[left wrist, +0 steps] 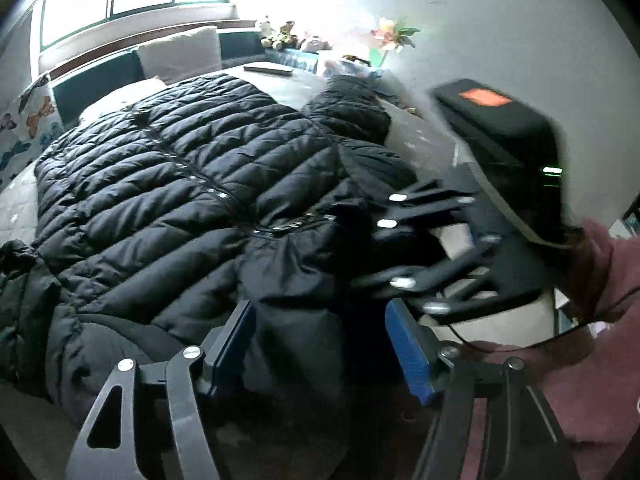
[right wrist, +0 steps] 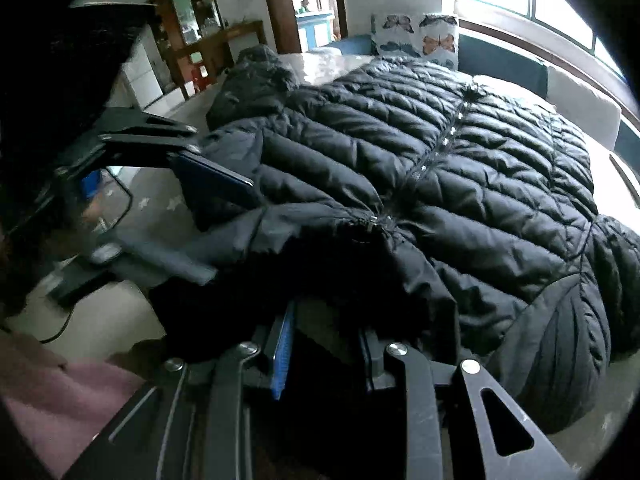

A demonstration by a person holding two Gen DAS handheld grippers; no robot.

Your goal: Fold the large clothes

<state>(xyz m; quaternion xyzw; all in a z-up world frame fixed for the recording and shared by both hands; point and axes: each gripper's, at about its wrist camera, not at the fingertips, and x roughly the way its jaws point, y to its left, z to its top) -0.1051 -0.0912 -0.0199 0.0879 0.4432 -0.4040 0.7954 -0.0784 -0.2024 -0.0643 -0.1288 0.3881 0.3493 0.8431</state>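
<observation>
Daylight is filling the bedroom where the black puffer coat [left wrist: 180, 168] is lying spread flat on the bed [left wrist: 24, 200], folding apparently barely begun. Left gripper [left wrist: 320, 332] fingers are standing spread around its collar; right gripper [right wrist: 324, 344] fingers are pinching collar fabric.

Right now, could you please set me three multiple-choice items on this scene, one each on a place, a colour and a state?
1. Where does the black puffer jacket lie?
A. spread on the bed
B. on a hanger
C. in a basket

2. What colour are the left tool pads?
A. red
B. blue
C. white

3. How is the right tool?
A. wide open, empty
B. out of view
C. shut on jacket fabric

Key: 1 A, it lies flat across the bed; 2 B, both pads show blue; 3 C, dark fabric fills its narrow gap.
</observation>
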